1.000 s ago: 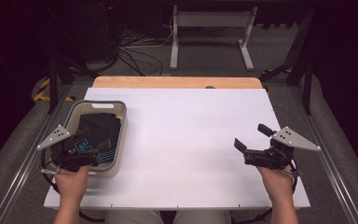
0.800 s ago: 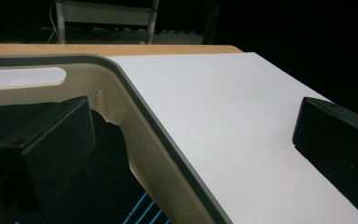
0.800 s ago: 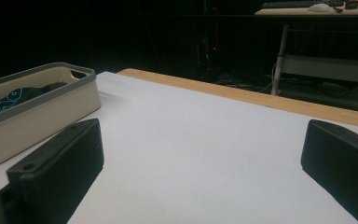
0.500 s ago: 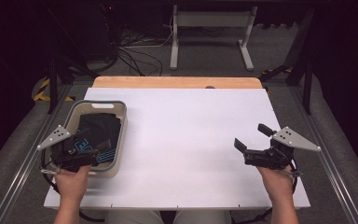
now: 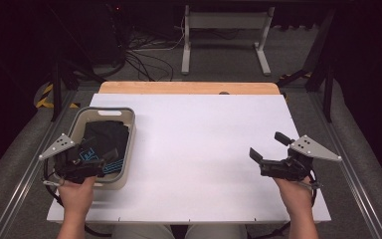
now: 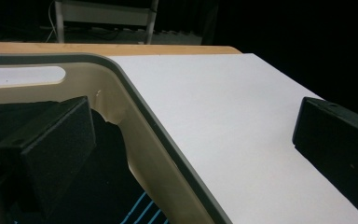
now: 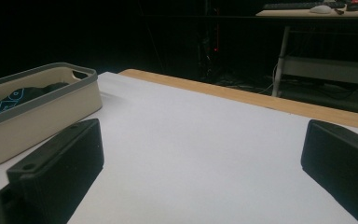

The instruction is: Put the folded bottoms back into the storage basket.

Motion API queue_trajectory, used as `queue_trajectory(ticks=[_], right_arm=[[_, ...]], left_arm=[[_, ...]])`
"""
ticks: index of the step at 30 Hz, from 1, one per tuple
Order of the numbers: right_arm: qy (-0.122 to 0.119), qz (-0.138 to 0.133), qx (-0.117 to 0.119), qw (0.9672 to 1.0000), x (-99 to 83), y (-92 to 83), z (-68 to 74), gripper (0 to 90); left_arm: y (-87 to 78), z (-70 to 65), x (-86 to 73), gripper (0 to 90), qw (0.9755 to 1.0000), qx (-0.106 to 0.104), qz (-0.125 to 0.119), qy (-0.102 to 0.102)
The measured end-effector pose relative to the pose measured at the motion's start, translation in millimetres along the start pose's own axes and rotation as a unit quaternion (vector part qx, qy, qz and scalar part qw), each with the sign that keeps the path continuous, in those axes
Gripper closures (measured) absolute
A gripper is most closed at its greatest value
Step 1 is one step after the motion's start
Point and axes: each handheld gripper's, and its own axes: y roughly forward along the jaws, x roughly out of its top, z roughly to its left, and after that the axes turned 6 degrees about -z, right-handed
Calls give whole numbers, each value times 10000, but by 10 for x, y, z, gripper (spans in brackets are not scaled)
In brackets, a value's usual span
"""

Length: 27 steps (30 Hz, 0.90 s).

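Lying in the grey bin at the table's near left, the dark folded cloth sits under my left gripper, jaws wide astride the rim; my right gripper waits open, empty, well apart.

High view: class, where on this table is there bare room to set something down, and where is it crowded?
Bare: the white tabletop from the bin across to the right hand-held gripper, and back to the wooden edge. Crowded: the near-left corner, where the left hand-held gripper straddles the bin's wall over dark cloth.
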Motion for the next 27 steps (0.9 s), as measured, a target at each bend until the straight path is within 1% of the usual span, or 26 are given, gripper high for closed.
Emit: queue_trajectory(ticks=[27], right_arm=[[-23,10,-7,10000,6,3,12,0]], left_arm=[[5,2,-3,1,10000,7,35,9]])
